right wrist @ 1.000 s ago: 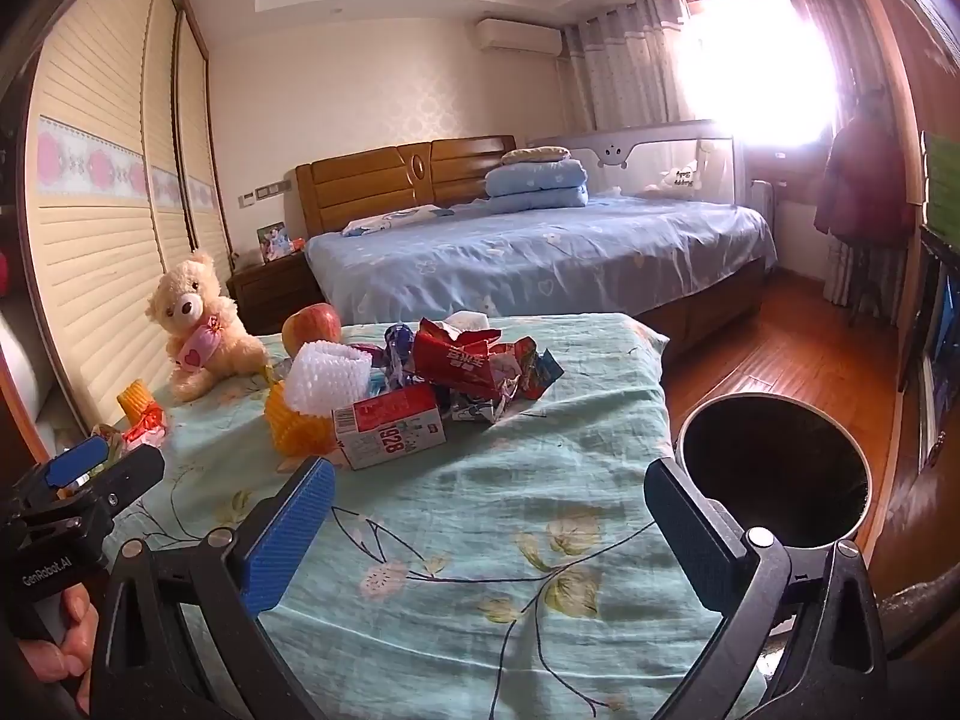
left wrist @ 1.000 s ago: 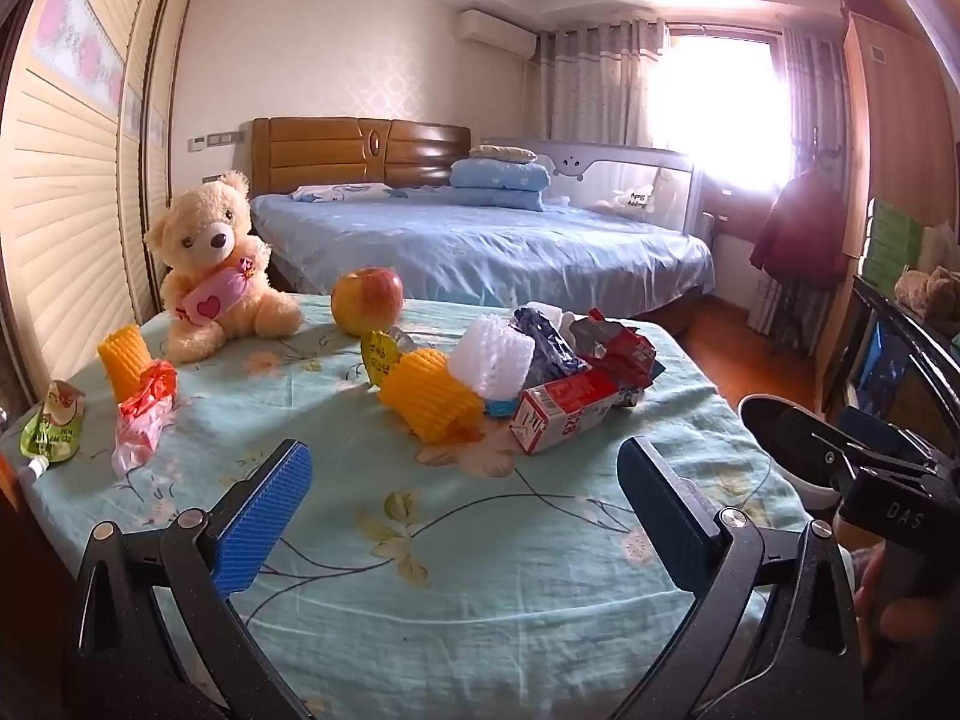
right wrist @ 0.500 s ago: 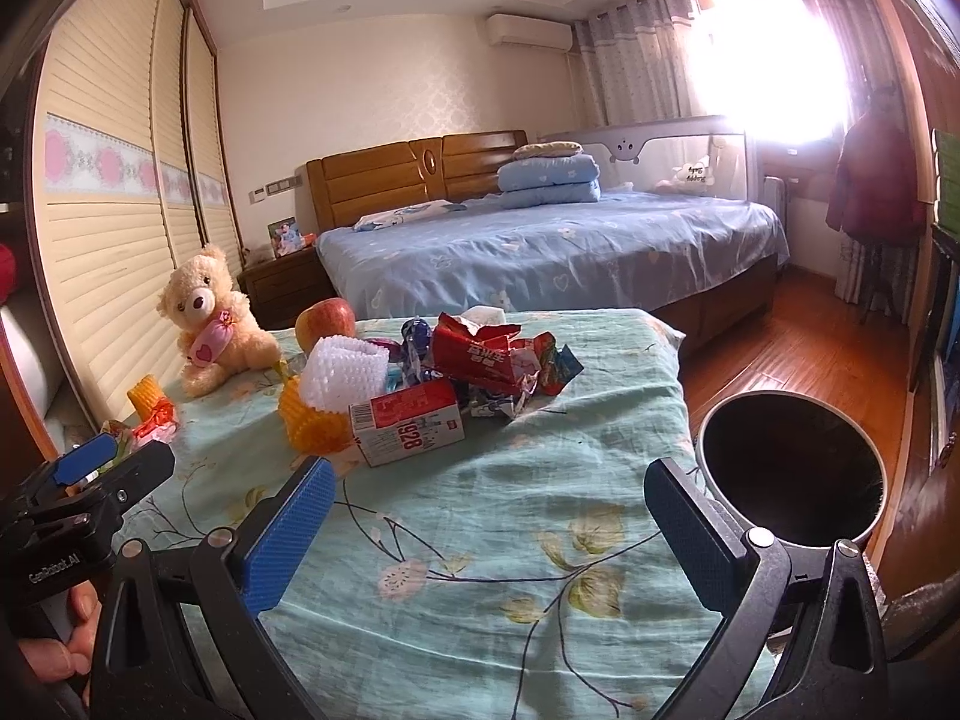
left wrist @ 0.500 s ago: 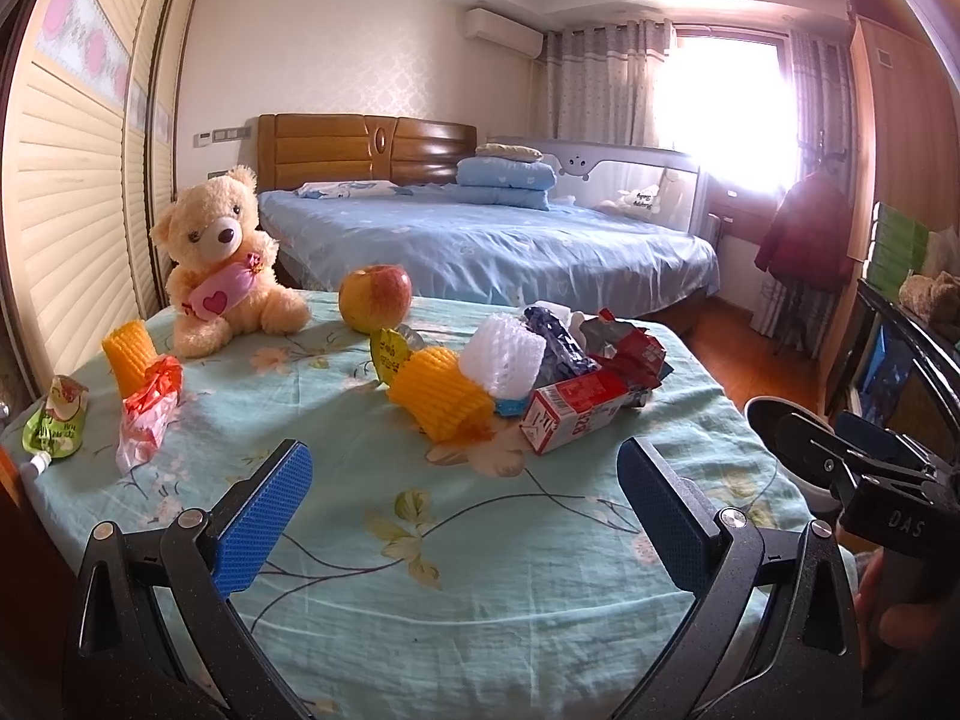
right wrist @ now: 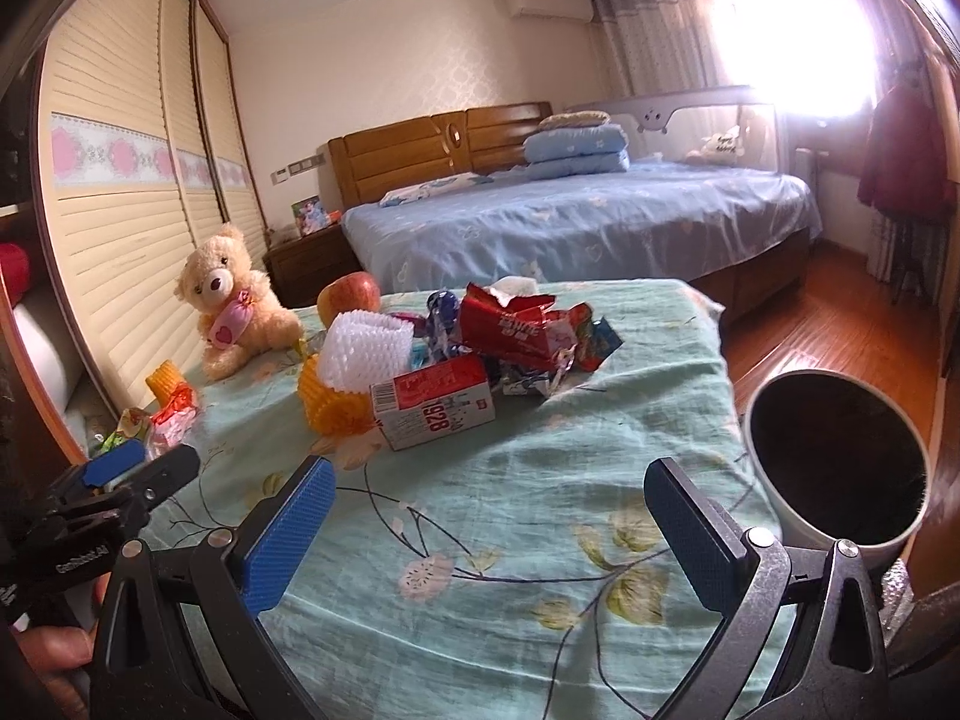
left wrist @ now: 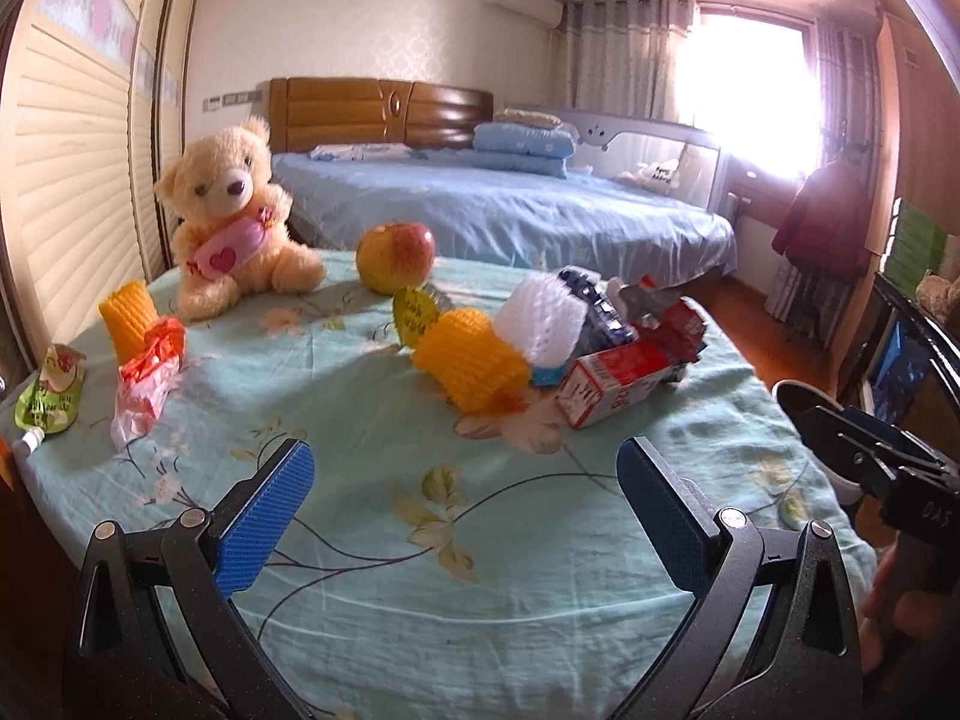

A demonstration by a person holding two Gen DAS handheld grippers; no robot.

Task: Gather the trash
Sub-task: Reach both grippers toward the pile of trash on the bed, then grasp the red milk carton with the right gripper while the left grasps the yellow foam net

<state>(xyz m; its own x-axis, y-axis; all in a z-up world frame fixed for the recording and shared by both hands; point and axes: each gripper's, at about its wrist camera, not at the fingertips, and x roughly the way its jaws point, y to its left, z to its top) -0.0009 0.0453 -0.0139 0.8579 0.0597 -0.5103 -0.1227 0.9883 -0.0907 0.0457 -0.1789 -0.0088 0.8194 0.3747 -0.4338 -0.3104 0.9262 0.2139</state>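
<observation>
A pile of trash lies mid-table: a red-and-white carton (left wrist: 618, 381) (right wrist: 433, 410), an orange foam net (left wrist: 471, 360) (right wrist: 333, 402), a white foam net (left wrist: 546, 321) (right wrist: 364, 350), and red and blue wrappers (right wrist: 516, 330). More trash lies at the left edge: a small orange net (left wrist: 127, 317), a red-white wrapper (left wrist: 147, 384), a green pouch (left wrist: 51, 399). A white bin (right wrist: 834, 462) stands on the floor right of the table. My left gripper (left wrist: 459, 492) and my right gripper (right wrist: 489, 510) are open and empty, above the near tablecloth.
A teddy bear (left wrist: 231, 222) (right wrist: 231, 300) and an apple (left wrist: 395, 257) (right wrist: 349, 299) sit at the table's far side. The table has a green floral cloth (left wrist: 420, 540). A bed (right wrist: 588, 216) stands behind. Wardrobe doors (right wrist: 132, 228) line the left.
Both grippers have moved slightly forward toward the trash pile, which looks a little larger. Both stay open. Nothing on the table has moved.
</observation>
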